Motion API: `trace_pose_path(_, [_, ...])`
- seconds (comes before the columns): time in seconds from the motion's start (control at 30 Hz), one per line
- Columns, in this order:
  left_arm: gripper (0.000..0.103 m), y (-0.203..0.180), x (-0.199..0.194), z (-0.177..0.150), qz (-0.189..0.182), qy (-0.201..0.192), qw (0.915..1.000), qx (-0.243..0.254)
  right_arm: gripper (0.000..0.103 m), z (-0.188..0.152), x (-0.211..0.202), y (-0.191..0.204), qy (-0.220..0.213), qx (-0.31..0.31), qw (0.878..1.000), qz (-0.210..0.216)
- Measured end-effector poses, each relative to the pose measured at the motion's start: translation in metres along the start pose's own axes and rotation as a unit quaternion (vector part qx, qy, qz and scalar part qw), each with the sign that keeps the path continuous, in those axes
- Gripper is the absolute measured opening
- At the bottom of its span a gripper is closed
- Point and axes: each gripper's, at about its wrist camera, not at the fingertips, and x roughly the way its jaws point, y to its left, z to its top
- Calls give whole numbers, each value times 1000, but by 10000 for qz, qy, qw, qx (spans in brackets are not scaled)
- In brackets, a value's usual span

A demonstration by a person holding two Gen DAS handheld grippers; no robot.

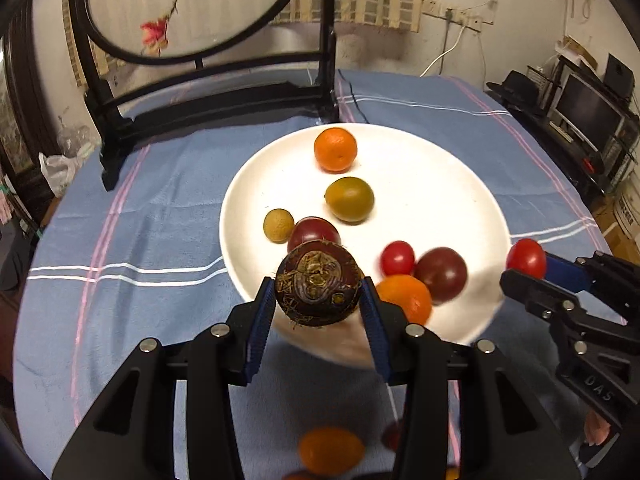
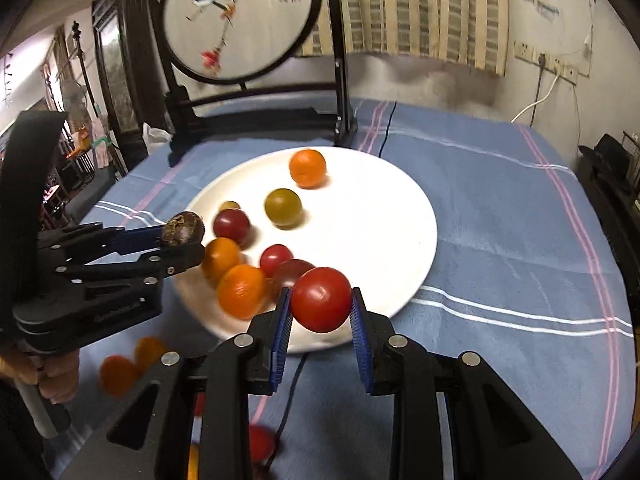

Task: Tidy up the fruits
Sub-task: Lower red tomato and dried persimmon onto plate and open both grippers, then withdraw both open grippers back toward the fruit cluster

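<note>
A white plate on the blue cloth holds several fruits: an orange, a green-yellow fruit, dark red tomatoes and a red tomato. My left gripper is shut on a dark brown water chestnut, held over the plate's near left rim; it also shows in the right wrist view. My right gripper is shut on a red tomato over the plate's near rim, seen in the left wrist view too.
A black wooden stand with a round embroidered screen stands behind the plate. More oranges and a red tomato lie on the cloth near me. A small round fruit sits at the plate's left rim. A cable crosses the cloth.
</note>
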Motion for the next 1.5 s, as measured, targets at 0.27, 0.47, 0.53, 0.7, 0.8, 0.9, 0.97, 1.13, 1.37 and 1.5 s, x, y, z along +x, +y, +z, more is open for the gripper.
trace_pose_path(0.27, [44, 2, 25, 17, -154, 33, 9998, -132, 40, 7, 31, -10, 124, 281, 9995, 40])
trace_pose_path(0.47, [65, -2, 12, 18, -191, -70, 9997, -164, 50, 5, 20, -13, 17, 399, 9992, 73])
trace_pose_path(0.53, [67, -1, 6, 14, -111, -64, 9998, -145, 53, 3, 14, -14, -8, 382, 9993, 56])
trace_pose_path(0.7, [75, 5, -13, -2, -67, -71, 9997, -226, 54, -14, -3, -11, 49, 308, 9995, 56])
trace_pose_path(0.8, [83, 8, -28, -18, 43, -153, 9997, -185, 54, -28, -16, -6, 84, 155, 9998, 51])
trace_pose_path(0.9, [84, 11, -44, -37, 201, -256, 9994, -105, 54, -47, -30, 2, 119, -14, 9999, 20])
trace_pose_path(0.97, [86, 14, -53, -50, 233, -288, 9993, -108, 54, -60, -39, 7, 150, -110, 9998, 14])
trace_pose_path(1.13, [88, 23, -67, -82, 140, -189, 9991, -341, 55, -89, -53, 19, 303, -247, 9992, 19])
trace_pose_path(1.37, [89, 35, -65, -103, -105, -310, 9985, -438, 55, -121, -59, 46, 633, -634, 9960, -53])
trace_pose_path(1.5, [89, 43, -60, -104, -182, -197, 9977, -616, 55, -127, -51, 59, 753, -928, 9924, -309])
